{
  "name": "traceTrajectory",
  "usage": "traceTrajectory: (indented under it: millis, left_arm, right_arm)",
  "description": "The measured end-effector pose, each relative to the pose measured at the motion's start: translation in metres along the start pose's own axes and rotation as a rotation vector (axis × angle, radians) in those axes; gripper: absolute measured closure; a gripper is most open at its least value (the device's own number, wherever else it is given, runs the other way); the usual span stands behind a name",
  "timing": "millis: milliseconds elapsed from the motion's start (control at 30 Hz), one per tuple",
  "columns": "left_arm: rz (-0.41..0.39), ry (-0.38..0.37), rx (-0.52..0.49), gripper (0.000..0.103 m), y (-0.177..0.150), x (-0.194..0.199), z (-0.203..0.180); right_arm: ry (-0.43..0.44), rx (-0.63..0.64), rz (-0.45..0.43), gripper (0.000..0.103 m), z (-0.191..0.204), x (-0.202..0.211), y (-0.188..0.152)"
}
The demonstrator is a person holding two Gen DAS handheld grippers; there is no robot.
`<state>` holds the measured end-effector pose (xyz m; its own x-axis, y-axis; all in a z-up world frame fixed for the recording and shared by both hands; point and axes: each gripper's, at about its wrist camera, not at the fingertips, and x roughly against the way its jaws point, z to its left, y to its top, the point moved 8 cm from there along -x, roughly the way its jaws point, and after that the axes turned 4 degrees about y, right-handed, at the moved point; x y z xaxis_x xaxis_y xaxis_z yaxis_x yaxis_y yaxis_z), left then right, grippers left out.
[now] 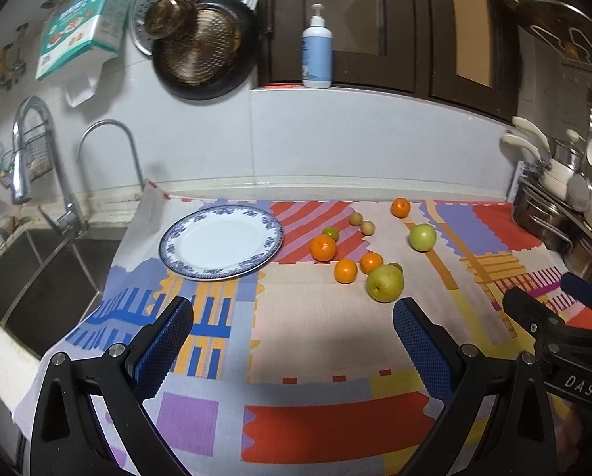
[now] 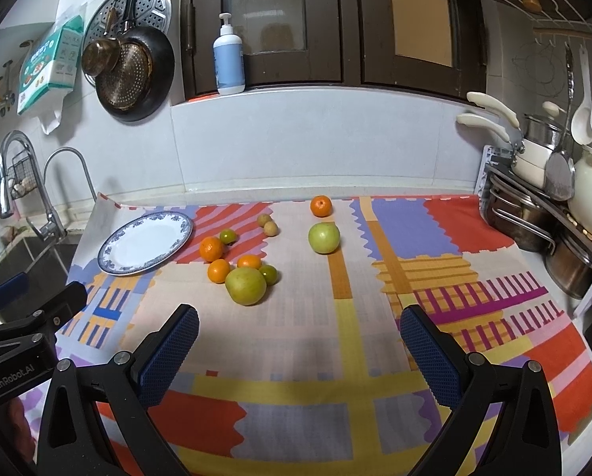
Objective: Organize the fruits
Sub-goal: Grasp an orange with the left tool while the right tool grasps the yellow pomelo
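Both hand-held grippers released — nothing grasped.
I see the left hand-held gripper [image 1: 292, 321] and right hand-held gripper [image 2: 299, 327] over the desk [image 2: 351, 341]; fruits mid-frame, plate [image 1: 200, 267] bare.

Both cameras sit low over the near edge of the patterned cloth [image 1: 319, 317], facing 12 o'clock toward the window wall. The left wrist view stands further left, with the plate [image 1: 220, 244] at 11 o'clock; the right wrist view has it [image 2: 145, 244] at 10. Both share the fruit, sink side and bottle [image 2: 228, 61].
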<state>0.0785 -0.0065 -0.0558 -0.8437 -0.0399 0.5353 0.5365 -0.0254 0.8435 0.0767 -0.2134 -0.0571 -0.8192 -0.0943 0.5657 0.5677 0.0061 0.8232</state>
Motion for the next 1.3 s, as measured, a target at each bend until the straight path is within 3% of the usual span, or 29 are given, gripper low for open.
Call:
traceTrajectory:
  millis: [367, 500, 667, 833, 967, 1133, 1300]
  left_arm:
    - [-0.099, -0.068, -0.162, 0.01, 0.028, -0.023, -0.004]
    - [-0.11, -0.109, -0.234, 0.021, 0.038, -0.043, -0.009]
    - [-0.074, -0.191, -0.302, 0.03, 0.039, -0.072, -0.02]
    - [-0.024, -0.257, -0.361, 0.046, 0.033, -0.102, -0.032]
    - [0.018, -0.293, -0.397, 0.047, 0.026, -0.127, -0.04]
    - [0.06, -0.35, -0.42, 0.059, 0.019, -0.151, -0.048]
    - [0.092, -0.427, -0.467, 0.06, 0.01, -0.168, -0.058]
  right_arm:
    - [0.054, 0.027, 0.014, 0.002, 0.018, -0.031, 0.015]
    - [0.076, 0.036, 0.042, 0.007, 0.026, -0.052, 0.02]
    - [0.086, 0.053, 0.082, 0.013, 0.033, -0.076, 0.022]
    - [0.098, 0.064, 0.134, 0.018, 0.038, -0.101, 0.02]
    - [0.115, 0.064, 0.188, 0.022, 0.039, -0.123, 0.012]
    - [0.124, 0.059, 0.25, 0.026, 0.039, -0.148, 0.002]
    - [0.134, 0.061, 0.288, 0.03, 0.041, -0.162, -0.006]
